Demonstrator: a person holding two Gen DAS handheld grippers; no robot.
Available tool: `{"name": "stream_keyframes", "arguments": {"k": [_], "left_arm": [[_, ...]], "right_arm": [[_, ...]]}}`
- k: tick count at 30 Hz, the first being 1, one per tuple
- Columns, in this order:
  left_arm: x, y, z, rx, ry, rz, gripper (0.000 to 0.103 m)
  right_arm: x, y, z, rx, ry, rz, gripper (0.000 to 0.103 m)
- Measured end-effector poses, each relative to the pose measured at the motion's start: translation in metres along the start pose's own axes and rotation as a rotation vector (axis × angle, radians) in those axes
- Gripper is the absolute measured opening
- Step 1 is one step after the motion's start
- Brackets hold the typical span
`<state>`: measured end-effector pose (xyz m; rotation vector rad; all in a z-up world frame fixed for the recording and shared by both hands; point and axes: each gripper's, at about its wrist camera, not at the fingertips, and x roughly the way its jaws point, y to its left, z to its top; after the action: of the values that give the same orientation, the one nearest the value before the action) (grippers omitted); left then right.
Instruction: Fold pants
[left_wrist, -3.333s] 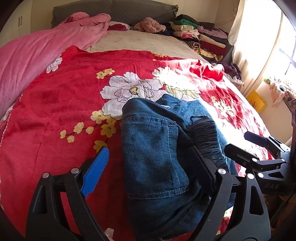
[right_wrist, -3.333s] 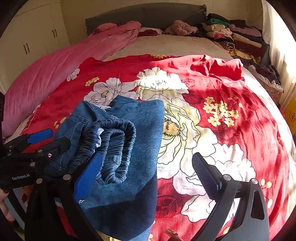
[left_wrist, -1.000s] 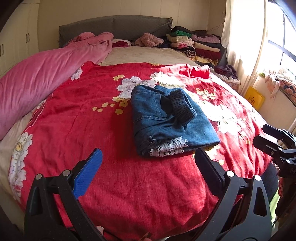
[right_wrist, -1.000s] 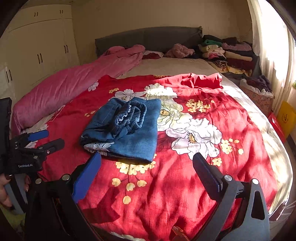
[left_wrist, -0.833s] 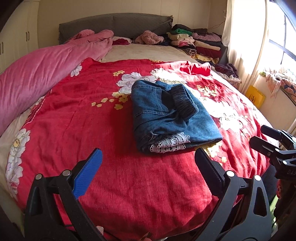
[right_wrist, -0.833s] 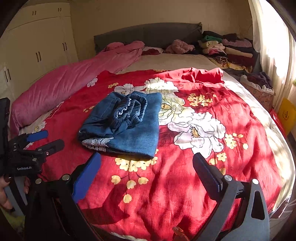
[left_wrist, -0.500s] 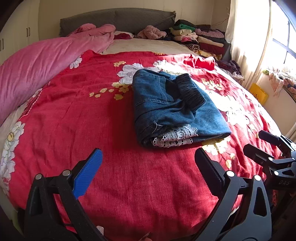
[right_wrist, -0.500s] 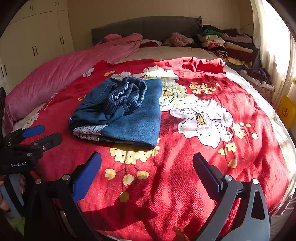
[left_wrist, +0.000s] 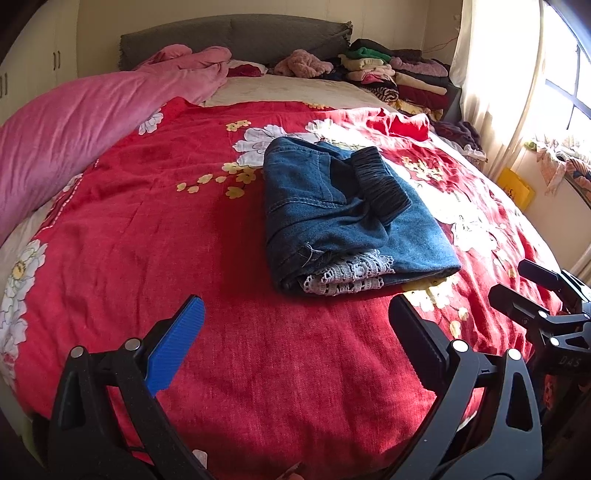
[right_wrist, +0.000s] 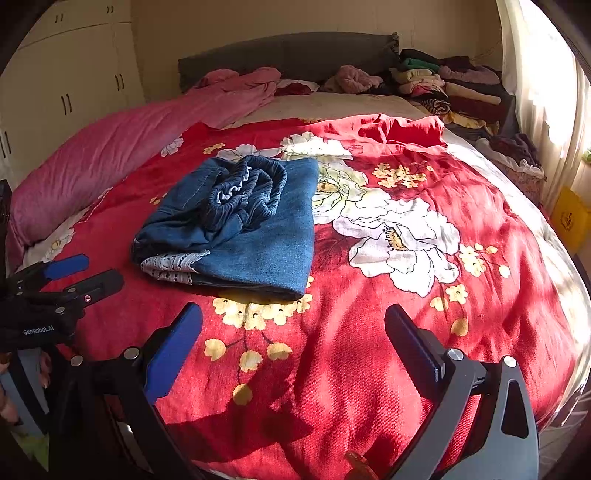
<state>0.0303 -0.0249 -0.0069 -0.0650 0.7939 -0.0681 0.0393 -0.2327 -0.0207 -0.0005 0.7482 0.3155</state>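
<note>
The folded pants (left_wrist: 343, 218) are being left lying on the red bedspread (left_wrist: 147, 229). Nothing is being gripped: the left gripper (left_wrist: 295, 317) and right gripper (right_wrist: 293, 325) are both being held wide open.

A wide bed (left_wrist: 110, 229) fills the room, spread with a red floral cover (right_wrist: 406, 332) and a pink quilt (left_wrist: 74, 125) along one side. A grey headboard (left_wrist: 236, 37) stands against a cream wall (right_wrist: 258, 18). Folded clothes (left_wrist: 399, 77) are stacked beside it. Pale wardrobe doors (right_wrist: 66, 85) stand on the far side; sunlight pours through a curtained window (left_wrist: 561, 74) onto the bedding
</note>
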Motion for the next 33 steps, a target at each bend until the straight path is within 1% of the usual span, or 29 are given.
{"name": "stream_keyframes", "arguments": {"k": [11, 33], "left_arm": [[-0.0016, 0.0039, 0.0018, -0.013, 0.008, 0.017, 0.094], [-0.0029, 0.0044, 0.0020, -0.018, 0.007, 0.015, 0.094]], "right_arm": [[-0.0033, 0.0007, 0.0018, -0.001, -0.006, -0.003, 0.099], [-0.0061, 0.0014, 0.0025, -0.002, -0.009, -0.007, 0.099]]}}
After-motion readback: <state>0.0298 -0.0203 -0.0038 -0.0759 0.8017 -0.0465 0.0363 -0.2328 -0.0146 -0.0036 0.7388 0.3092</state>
